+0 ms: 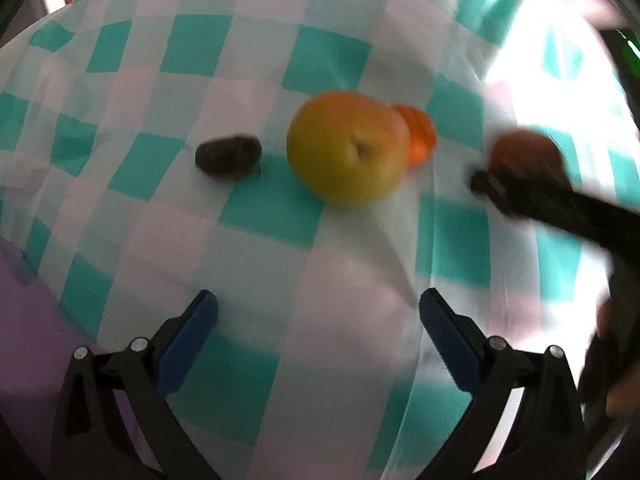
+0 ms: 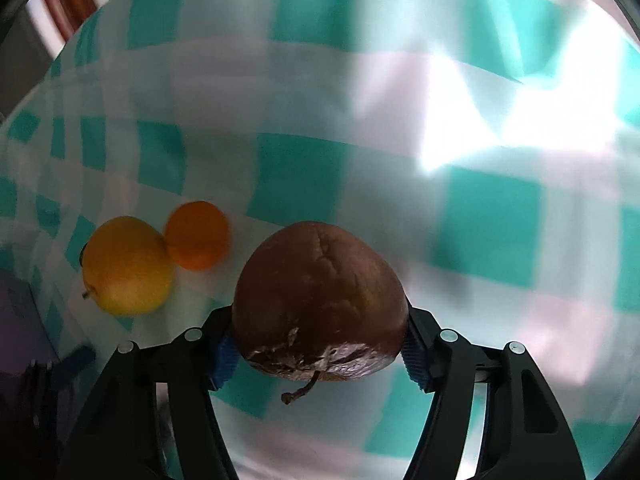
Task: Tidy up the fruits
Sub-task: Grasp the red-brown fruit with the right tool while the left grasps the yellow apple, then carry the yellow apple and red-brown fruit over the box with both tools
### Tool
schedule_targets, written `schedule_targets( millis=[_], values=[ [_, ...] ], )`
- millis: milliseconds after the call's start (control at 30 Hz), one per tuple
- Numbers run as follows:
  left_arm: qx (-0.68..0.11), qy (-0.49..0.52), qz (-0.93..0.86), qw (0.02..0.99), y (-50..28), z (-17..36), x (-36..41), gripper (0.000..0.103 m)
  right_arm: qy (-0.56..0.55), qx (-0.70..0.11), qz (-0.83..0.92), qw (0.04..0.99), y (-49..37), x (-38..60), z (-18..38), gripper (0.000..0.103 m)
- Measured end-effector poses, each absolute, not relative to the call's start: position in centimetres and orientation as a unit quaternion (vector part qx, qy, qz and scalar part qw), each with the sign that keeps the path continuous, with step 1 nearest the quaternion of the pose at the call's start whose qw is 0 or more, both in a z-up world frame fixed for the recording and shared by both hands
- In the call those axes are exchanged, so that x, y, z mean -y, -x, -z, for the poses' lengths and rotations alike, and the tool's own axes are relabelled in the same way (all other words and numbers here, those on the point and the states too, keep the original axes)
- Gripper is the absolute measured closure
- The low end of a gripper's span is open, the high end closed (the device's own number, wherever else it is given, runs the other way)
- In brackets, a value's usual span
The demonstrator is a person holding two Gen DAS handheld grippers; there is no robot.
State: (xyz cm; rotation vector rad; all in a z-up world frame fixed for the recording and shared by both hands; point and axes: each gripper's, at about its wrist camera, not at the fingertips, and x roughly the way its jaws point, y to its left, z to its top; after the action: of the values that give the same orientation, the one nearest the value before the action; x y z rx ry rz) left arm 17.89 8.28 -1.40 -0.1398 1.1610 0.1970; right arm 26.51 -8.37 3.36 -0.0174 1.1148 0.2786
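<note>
Four fruits show on the checked tablecloth [image 1: 360, 300], and as far as I can judge the sorting has barely begun: no bowl or tray appears in either view, so I cannot tell where they belong. Largest is the yellow apple [image 1: 347, 148], resting mid-cloth and untouched. Next, the brown bruised apple [image 2: 320, 300] sits clamped between the pads of my right gripper [image 2: 316, 350], stem toward the camera, well right of the others. It is the only piece in hand. Smaller, the orange tangerine [image 1: 418, 134] lies touching the yellow apple's far right side. Smallest, the dark shrivelled fruit [image 1: 228, 156] lies just left of the yellow apple. My left gripper [image 1: 318, 320] hangs spread wide and empty, near the yellow apple.
</note>
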Motion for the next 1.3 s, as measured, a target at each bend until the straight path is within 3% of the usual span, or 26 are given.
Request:
schedule_targets(
  millis=[333, 367, 433, 467, 900, 1300],
  values=[
    [-0.516, 0.063, -0.125, 0.845, -24.8, 1.8, -9.0, 0.002, -0.008, -0.535, -0.107, 0.838, -22.6, 11.6, -3.0, 0.039],
    [-0.510, 0.057, -0.119, 0.850, -25.1, 1.8, -8.9, 0.007, -0.008, -0.534, -0.107, 0.839, -22.6, 11.5, -2.9, 0.039],
    [-0.495, 0.035, -0.102, 0.862, -25.0, 1.4, -8.4, 0.034, -0.008, -0.534, -0.107, 0.839, -22.7, 11.5, -3.0, 0.039],
    [-0.489, 0.018, -0.089, 0.868, -25.2, 1.3, -8.1, 0.040, -0.009, -0.533, -0.107, 0.839, -22.8, 11.5, -3.1, 0.039],
    [-0.495, -0.006, -0.039, 0.868, -19.9, -0.1, -6.4, 0.040, 0.003, -0.533, -0.104, 0.840, -18.3, 12.1, -2.2, 0.039],
    [-0.522, -0.009, -0.051, 0.851, -6.8, -2.1, -4.0, 0.040, 0.015, -0.543, -0.154, 0.825, -9.1, 13.6, -3.5, 0.039]
  ],
)
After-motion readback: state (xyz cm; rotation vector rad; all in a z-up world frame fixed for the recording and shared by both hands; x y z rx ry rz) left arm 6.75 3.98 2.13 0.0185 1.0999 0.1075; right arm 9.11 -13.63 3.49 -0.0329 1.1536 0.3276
